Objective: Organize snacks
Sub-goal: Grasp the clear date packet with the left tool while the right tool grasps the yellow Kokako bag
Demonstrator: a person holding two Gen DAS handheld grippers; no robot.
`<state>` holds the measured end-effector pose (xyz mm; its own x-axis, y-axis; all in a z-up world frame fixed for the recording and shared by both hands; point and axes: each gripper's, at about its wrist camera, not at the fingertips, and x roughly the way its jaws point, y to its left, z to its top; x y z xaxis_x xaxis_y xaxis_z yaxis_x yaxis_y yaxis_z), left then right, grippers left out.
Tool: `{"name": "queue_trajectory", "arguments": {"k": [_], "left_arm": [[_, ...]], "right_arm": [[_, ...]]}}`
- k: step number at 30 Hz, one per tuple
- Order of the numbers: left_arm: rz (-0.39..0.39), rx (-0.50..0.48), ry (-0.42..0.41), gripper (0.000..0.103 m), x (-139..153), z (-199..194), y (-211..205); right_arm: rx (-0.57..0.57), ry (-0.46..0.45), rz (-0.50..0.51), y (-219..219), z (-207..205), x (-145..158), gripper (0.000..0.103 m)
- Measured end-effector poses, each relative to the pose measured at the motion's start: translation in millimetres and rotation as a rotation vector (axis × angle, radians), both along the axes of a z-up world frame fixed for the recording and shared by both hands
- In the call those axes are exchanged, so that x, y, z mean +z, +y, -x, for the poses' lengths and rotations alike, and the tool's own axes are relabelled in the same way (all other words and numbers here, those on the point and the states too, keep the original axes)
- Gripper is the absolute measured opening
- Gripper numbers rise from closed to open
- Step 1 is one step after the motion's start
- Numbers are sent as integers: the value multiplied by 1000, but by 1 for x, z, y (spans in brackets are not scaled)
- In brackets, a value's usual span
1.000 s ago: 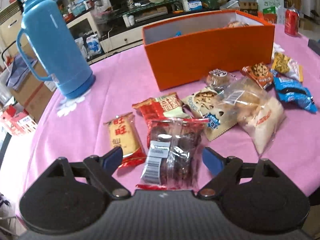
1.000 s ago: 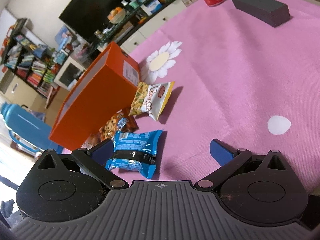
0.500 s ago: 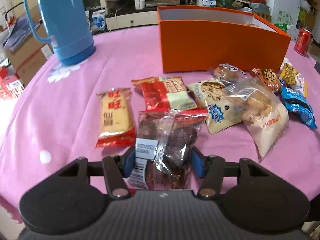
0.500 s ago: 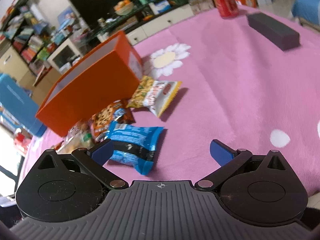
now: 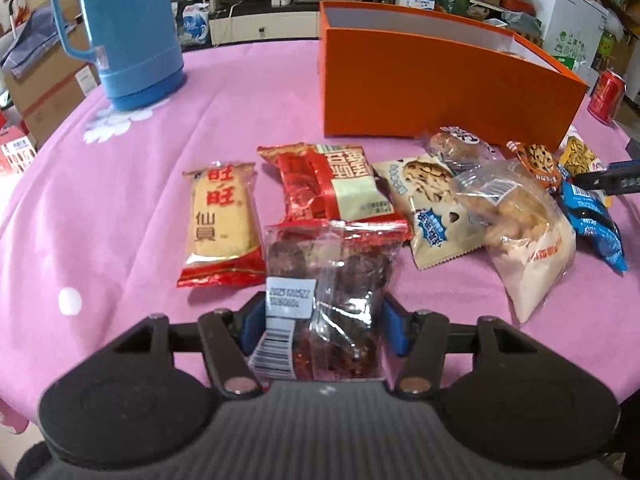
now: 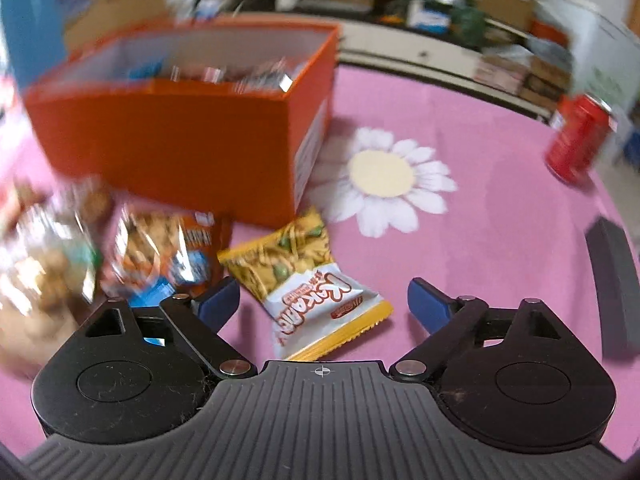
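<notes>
Grip on left gripper (image 5: pixel 322 320): blue pads pinched onto the near end of a clear packet of dark dried fruit (image 5: pixel 326 280), red top seal pointing away toward the orange box (image 5: pixel 440 84). Packet looks raised off the pink tablecloth (image 5: pixel 120 200), though contact underneath can't be confirmed. Right gripper (image 6: pixel 322 300) spread wide, holding nothing, its jaws either side of the yellow noodle snack (image 6: pixel 308 280) lying on the cloth just beside the box corner. Step in hand, by my read: left has its pick, right lining up its own. Next calls for carrying the fruit packet over the box wall and releasing inside; right needs to drop and close on the yellow bag. Left view alone shows the loose spread: rice cracker pack (image 5: pixel 220 220), red packet (image 5: pixel 328 182), cookie bag (image 5: pixel 432 208), blue thermos (image 5: pixel 128 28). Right view, blurred, alone shows the box interior already holding several wrappers, plus the red can (image 6: pixel 578 136).
</notes>
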<state>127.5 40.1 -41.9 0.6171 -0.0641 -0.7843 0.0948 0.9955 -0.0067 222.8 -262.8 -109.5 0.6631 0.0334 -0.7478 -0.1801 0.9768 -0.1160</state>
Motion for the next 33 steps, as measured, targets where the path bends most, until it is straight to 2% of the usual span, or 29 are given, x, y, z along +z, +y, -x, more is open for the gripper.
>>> {"name": "queue_trajectory", "arguments": {"k": [1, 4, 6, 7, 9, 12, 13, 15, 17, 19, 26, 28, 29, 30, 31, 33], "left_arm": [[1, 0, 0, 58, 0, 0, -1], [4, 2, 2, 58, 0, -3, -2], [6, 3, 2, 58, 0, -3, -2], [7, 3, 2, 59, -1, -3, -2], [5, -1, -2, 62, -1, -3, -4], [3, -4, -4, 65, -2, -4, -6], [4, -4, -2, 67, -2, -4, -6], [0, 3, 0, 69, -2, -5, -7], [1, 7, -1, 70, -3, -5, -8], [1, 9, -2, 71, -3, -5, -8], [2, 20, 0, 72, -3, -5, -7], [2, 24, -1, 72, -3, -5, -8], [2, 26, -2, 72, -3, -5, -8], [4, 23, -5, 61, -3, -5, -9], [6, 19, -9, 54, -1, -4, -9], [40, 23, 10, 53, 3, -3, -5]], "right_arm": [[14, 10, 4, 1, -2, -4, 71], [-7, 8, -95, -7, -6, -6, 57], [-66, -12, -105, -8, -2, -5, 34], [-96, -16, -116, -9, 3, -5, 34], [-146, -31, -150, -10, 16, -6, 34], [-147, -61, -108, 0, 29, -9, 39], [-153, -63, -120, -1, 29, -10, 43], [-154, -59, -150, -3, 26, -10, 61], [-148, -66, -142, 1, 26, -13, 69], [-138, -83, -109, 6, 26, -15, 70], [-144, -93, -116, 4, 25, -15, 70], [-148, -98, -113, 4, 26, -15, 64], [-151, -103, -113, 4, 28, -14, 48], [-153, -110, -114, 3, 30, -12, 29], [-157, -106, -131, 0, 32, -10, 28], [-175, -102, -158, -5, 35, -9, 24]]}}
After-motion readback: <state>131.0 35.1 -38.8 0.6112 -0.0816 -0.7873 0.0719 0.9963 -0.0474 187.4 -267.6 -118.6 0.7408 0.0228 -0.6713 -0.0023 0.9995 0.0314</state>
